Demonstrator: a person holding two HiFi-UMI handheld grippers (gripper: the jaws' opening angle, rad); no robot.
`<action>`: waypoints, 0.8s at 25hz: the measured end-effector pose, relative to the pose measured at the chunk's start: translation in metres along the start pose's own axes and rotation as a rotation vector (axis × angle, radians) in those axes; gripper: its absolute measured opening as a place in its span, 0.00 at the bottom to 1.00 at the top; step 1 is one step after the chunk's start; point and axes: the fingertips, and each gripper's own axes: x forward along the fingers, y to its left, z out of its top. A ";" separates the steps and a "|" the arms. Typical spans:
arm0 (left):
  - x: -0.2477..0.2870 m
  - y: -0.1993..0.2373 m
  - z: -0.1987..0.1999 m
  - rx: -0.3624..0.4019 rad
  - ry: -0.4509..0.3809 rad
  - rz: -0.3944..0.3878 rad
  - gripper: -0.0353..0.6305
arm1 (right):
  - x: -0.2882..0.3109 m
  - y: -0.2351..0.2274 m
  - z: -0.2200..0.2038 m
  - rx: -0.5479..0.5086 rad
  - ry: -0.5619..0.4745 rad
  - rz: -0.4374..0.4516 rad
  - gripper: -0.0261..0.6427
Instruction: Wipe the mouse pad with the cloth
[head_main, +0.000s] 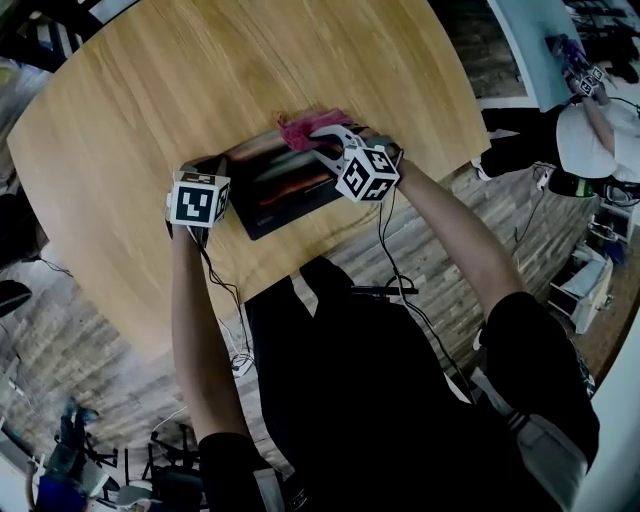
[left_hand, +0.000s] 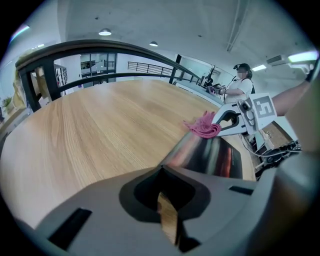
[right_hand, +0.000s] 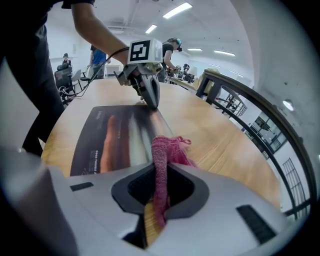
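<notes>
Wiping stage: my right gripper (head_main: 322, 143) clamped the pink cloth (head_main: 303, 128) at the edge of the mouse pad (head_main: 285, 190).
My left gripper (right_hand: 151, 102), jaws together and empty, rested on the pad's opposite corner.

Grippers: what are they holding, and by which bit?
The right gripper pinches the pink knitted cloth by a bunched fold; the left gripper holds nothing.

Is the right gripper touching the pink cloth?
Touching. The right gripper view shows the right gripper with its jaws shut on the pink cloth, which runs up between them and bunches out beyond the tips.
</notes>
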 end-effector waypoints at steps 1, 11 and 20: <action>0.001 0.001 0.000 0.000 -0.001 -0.001 0.09 | -0.002 0.005 -0.001 -0.001 -0.003 0.002 0.12; 0.002 0.002 0.000 0.004 -0.010 0.018 0.09 | -0.030 0.068 -0.015 0.036 -0.010 0.050 0.12; 0.003 0.005 0.000 -0.007 -0.018 0.022 0.09 | -0.046 0.116 -0.018 0.132 0.003 0.087 0.12</action>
